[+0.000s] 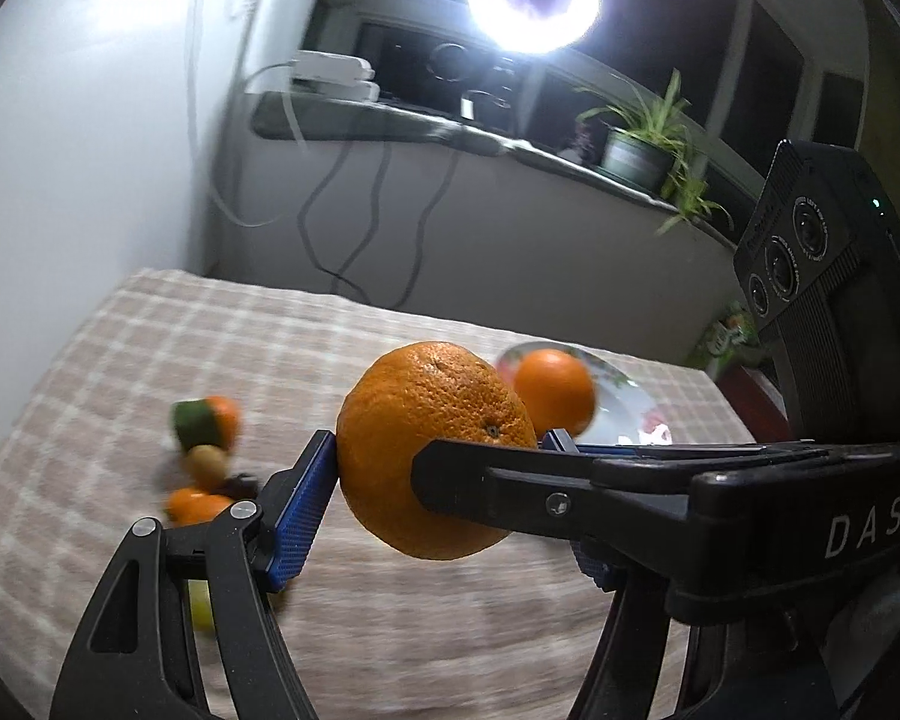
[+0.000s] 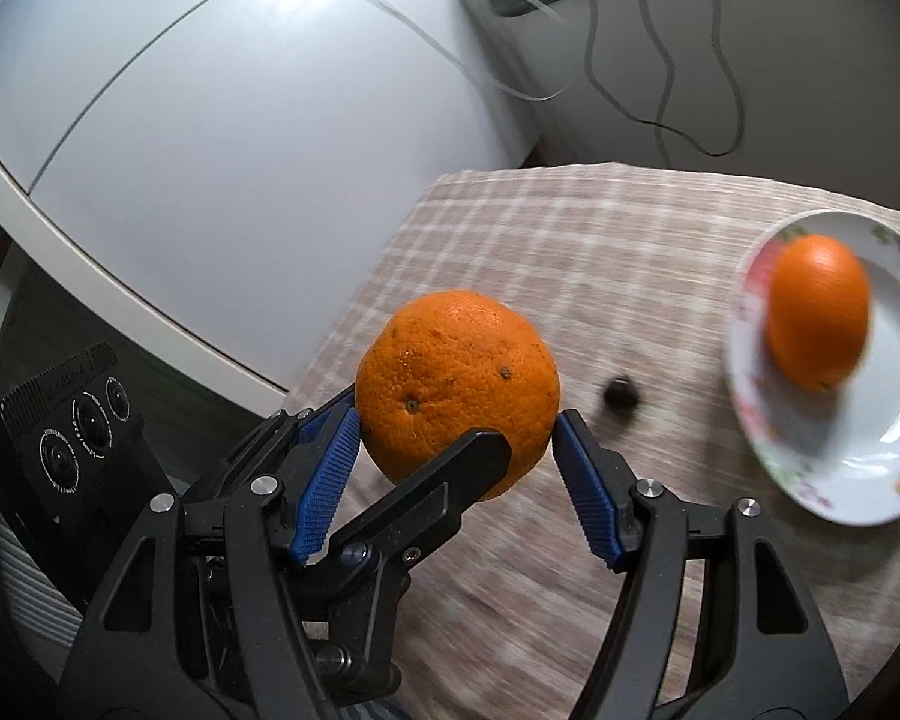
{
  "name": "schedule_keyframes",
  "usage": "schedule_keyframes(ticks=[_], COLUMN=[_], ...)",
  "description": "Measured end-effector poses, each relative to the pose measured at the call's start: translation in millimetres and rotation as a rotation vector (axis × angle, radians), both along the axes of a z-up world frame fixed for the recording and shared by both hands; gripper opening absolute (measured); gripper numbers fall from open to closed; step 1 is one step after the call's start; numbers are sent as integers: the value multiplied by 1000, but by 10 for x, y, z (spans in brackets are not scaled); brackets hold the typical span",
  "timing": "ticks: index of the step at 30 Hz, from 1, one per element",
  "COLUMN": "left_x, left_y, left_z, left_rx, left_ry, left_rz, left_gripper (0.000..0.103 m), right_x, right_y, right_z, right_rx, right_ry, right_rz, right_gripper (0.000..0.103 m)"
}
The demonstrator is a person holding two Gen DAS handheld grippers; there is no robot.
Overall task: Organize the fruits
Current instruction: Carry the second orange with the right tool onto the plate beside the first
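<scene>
Left claw [image 1: 438, 456] and right claw [image 2: 457, 420] both pinch one big orange [image 1: 426, 420] between blue pads, held above the checked tablecloth [image 1: 210, 360]. Near the table's right edge, a flowered plate [image 2: 870, 480] carries a second orange [image 2: 819, 312]. Blurred small fruits [image 1: 204, 438] cluster toward its left edge.
</scene>
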State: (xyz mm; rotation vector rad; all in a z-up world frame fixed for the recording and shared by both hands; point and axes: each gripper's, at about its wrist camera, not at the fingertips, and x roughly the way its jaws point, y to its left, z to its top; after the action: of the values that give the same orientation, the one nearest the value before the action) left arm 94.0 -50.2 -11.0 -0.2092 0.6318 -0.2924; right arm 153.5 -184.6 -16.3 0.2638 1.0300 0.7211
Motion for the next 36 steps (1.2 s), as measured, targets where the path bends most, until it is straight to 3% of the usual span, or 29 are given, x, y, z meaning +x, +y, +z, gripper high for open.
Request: schedule_keyframes(ticks=[19, 36], left_x=[337, 729], left_y=[-1266, -1746], left_z=[-83, -285], left_rx=[29, 44], left_ry=[31, 99], left_rz=[-228, -272], left_gripper=[68, 69], right_x=[51, 387], right_y=[-1419, -1896], right_z=[-85, -346], right_rx=[-24, -30], right_ry=[40, 97], right_rz=[-213, -295], right_gripper=[70, 70])
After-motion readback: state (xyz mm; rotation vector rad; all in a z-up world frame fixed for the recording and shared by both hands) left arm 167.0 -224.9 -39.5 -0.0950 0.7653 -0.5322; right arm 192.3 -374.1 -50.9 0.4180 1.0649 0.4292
